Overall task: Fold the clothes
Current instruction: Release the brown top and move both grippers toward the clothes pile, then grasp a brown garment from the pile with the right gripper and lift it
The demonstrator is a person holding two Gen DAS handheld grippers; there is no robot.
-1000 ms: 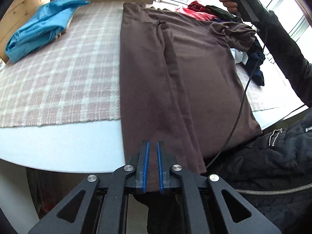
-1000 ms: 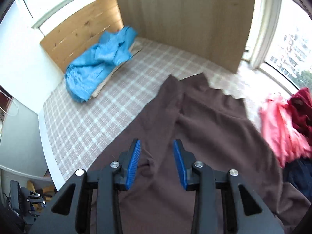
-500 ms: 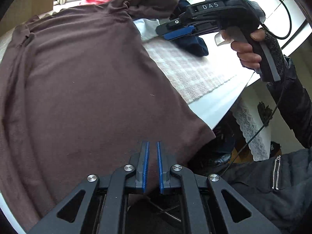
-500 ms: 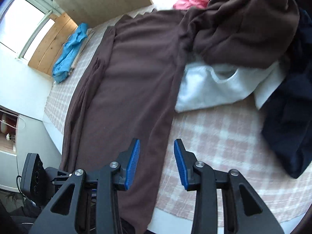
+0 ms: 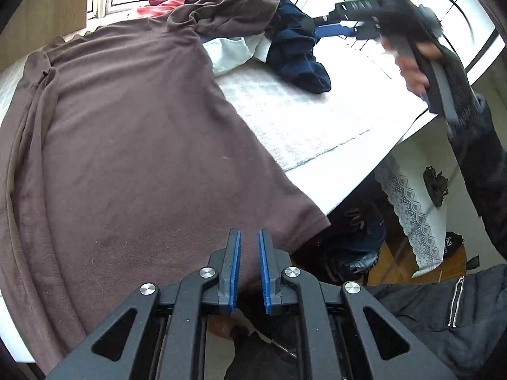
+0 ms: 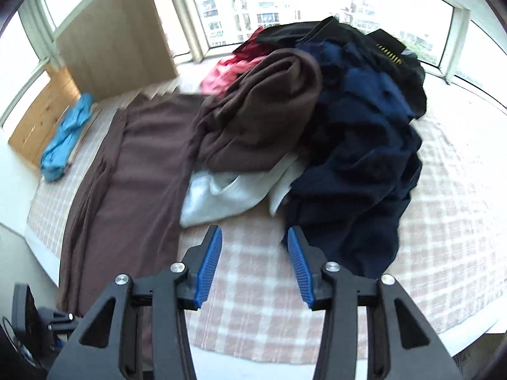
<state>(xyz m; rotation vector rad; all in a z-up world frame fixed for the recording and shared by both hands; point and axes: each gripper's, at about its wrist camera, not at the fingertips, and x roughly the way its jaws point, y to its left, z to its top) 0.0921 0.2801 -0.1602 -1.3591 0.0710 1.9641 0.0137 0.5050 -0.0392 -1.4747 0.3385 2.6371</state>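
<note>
A brown long-sleeved garment (image 5: 133, 145) lies spread flat on the table, its hem hanging over the near edge. One brown sleeve (image 6: 263, 110) is bunched on the clothes pile. My left gripper (image 5: 248, 243) hovers over the hem near its corner, jaws slightly parted with a narrow gap, nothing between them. My right gripper (image 6: 253, 247) is open and empty above the checked cloth, in front of a white garment (image 6: 221, 196) and a navy garment (image 6: 361, 164). The right gripper also shows in the left wrist view (image 5: 336, 28), blurred, beside the navy garment (image 5: 298, 53).
A checked cloth (image 6: 269, 313) covers the white table (image 5: 364, 164). A pile of red, black and navy clothes (image 6: 348, 63) lies by the windows. A folded blue garment (image 6: 66, 139) lies at the far left by a wooden board. The person's dark jacket (image 5: 443, 316) is at lower right.
My left gripper's jaws have parted a little over the hem. My right gripper has swung from over the brown garment toward the pile and now faces the white and navy clothes.
</note>
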